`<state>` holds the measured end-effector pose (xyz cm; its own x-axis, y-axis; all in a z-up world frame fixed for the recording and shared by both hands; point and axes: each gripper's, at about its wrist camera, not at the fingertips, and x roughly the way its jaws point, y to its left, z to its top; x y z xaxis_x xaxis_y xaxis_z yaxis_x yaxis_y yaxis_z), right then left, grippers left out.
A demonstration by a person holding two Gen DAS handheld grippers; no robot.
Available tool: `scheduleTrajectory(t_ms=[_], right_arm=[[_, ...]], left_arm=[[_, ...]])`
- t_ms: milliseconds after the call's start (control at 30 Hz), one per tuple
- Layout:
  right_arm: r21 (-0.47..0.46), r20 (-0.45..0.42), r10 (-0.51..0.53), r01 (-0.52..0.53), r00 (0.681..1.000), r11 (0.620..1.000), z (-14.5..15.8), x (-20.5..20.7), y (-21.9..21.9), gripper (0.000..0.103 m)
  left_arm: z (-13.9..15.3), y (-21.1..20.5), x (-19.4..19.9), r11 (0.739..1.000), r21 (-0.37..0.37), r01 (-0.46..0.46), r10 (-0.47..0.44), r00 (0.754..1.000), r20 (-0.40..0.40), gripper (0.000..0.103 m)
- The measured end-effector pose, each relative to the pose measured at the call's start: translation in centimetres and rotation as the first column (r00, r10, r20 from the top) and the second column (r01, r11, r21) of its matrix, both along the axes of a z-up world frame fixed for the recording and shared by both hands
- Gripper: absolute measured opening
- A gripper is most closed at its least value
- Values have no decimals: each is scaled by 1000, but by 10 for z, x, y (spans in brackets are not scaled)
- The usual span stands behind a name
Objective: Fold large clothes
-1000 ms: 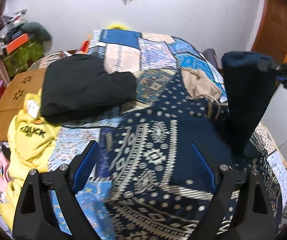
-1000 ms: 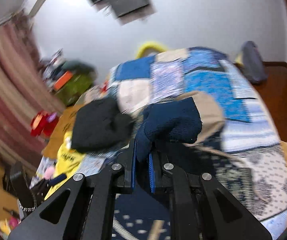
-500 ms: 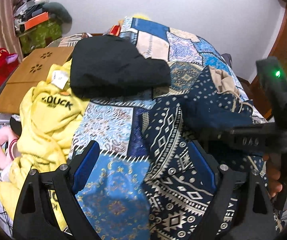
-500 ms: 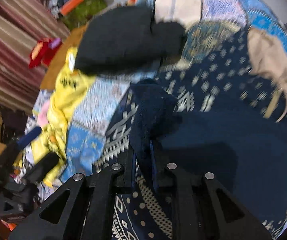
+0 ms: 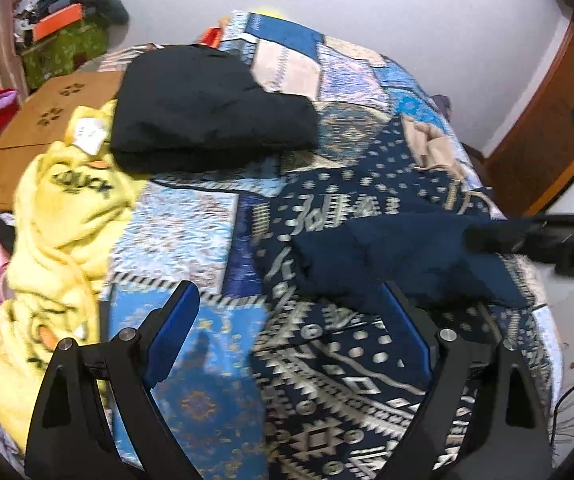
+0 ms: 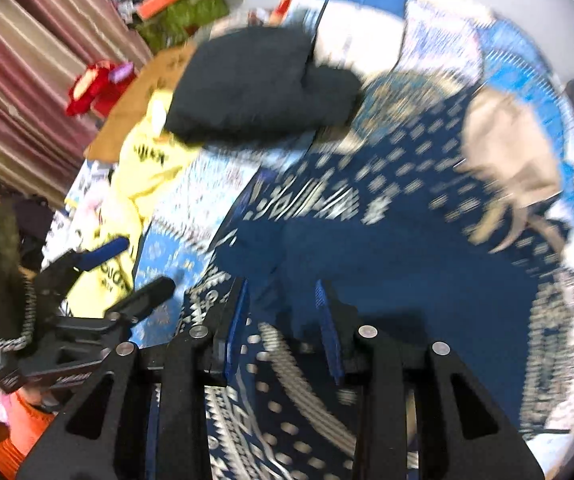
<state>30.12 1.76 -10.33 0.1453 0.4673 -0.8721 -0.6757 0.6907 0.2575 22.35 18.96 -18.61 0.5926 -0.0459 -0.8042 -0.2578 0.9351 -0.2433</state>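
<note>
A navy blue garment (image 5: 387, 256) lies spread on the patterned bedspread (image 5: 327, 380). My right gripper (image 6: 283, 312) hovers over its near edge with the jaws opening. Navy cloth (image 6: 367, 256) lies under and between the fingers, but the pads do not press on it. In the left wrist view the right gripper (image 5: 527, 236) reaches in from the right above the garment. My left gripper (image 5: 287, 320) stands wide open and holds nothing, just short of the garment's left corner. It also shows at the left of the right wrist view as the left gripper (image 6: 127, 272).
A folded black garment (image 5: 207, 120) rests farther back on the bed. A yellow hoodie (image 5: 59, 220) is heaped at the left edge, and a beige garment (image 5: 431, 144) lies at the back right. A wooden table (image 5: 27, 128) stands left of the bed.
The right gripper brought the hanging navy garment down onto the bed and its jaws parted, letting go of the cloth. The left gripper sank a little and stayed open.
</note>
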Motion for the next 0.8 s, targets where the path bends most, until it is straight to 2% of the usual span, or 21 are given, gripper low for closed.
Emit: scheduleTrajectory(t_ms=[100,200,300,433,533,567,700,800], right_arm=[[7,80,-45,45,996,999,19,5,-29,40],[-21,210,-129,136,969,990,33,10,-74,48],[-63,280,-193,218,940,974,33,17,-116,51],[-116,263,-257,295,930,948,13,26,-163,51],[-124,220,-310,341,925,932,-5,29,-191,51],[-123,190,-337,363,922,924,-17,29,-201,51],[-121,96,-409,418,908,900,-48,31,-223,51],[-114,44,-441,443,896,889,-62,31,-233,51]], left_arm=[[-8,-5,12,995,-97,23,-25,999,-21,89],[-21,-13,26,990,-140,25,-35,997,-67,79],[-38,-21,39,975,-220,35,-59,993,-105,78],[-61,-24,52,940,-342,11,-65,987,-146,71],[-78,-22,57,907,-417,-55,-17,986,-168,66],[-78,-22,57,911,-406,-72,6,987,-161,62],[-66,-31,65,964,-251,-83,44,987,-156,28],[-51,-45,71,993,-103,-55,42,992,-121,22]])
